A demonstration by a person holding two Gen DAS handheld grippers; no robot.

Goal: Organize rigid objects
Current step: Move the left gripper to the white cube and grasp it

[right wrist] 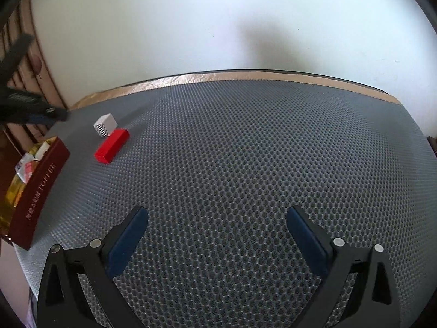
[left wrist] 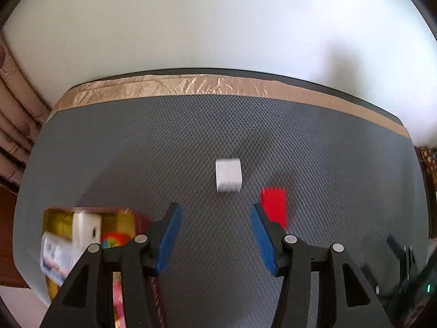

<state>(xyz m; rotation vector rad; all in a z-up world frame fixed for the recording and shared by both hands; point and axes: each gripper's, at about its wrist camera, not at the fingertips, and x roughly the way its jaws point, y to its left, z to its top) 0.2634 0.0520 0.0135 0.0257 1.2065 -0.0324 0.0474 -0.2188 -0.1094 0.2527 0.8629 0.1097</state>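
Left wrist view first: left gripper [left wrist: 215, 213] is spread about halfway with nothing between the pads, tilted steeply down at the mat [left wrist: 136, 142]; white block [left wrist: 228, 175] sits dead centre, red block [left wrist: 273, 210] just lower right, box [left wrist: 90, 210] lower left; I'd say I'm lining up the next pick, needs a drop and squeeze. Right wrist view: right gripper [right wrist: 217, 217] wide, empty, angled down; both blocks upper left.
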